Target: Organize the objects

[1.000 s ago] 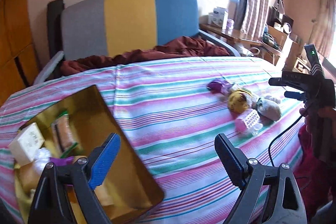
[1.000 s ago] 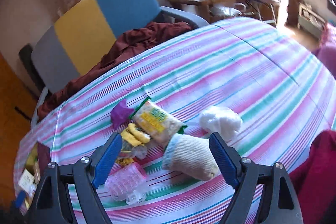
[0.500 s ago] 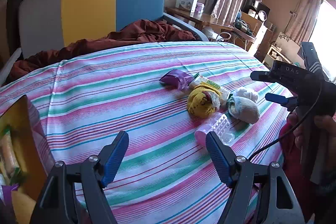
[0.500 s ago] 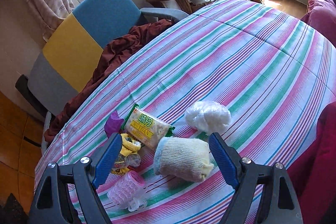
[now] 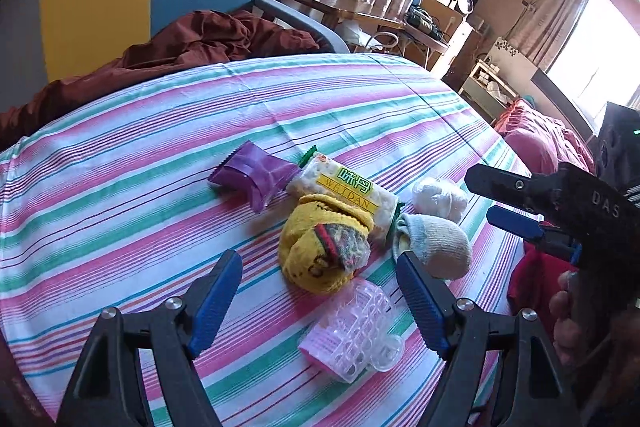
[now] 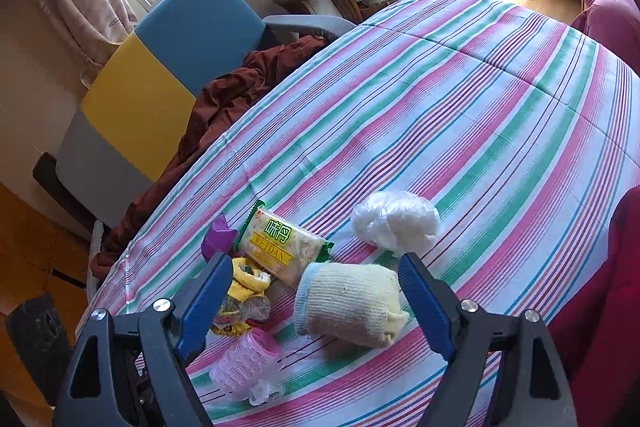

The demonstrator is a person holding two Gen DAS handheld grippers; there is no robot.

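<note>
Both tools stand wide and empty. The left hand-held gripper fills the lower middle of its view, above the yellow knitted sock bundle and the pink plastic hair roller, on the pink-and-green striped cloth-covered surface. The purple foil packet touches the yellow-labelled cracker packet at centre frame. The right hand-held gripper brackets the cream ribbed rolled sock at the lower centre of its view; the crumpled white plastic bag lies just above it.
</note>
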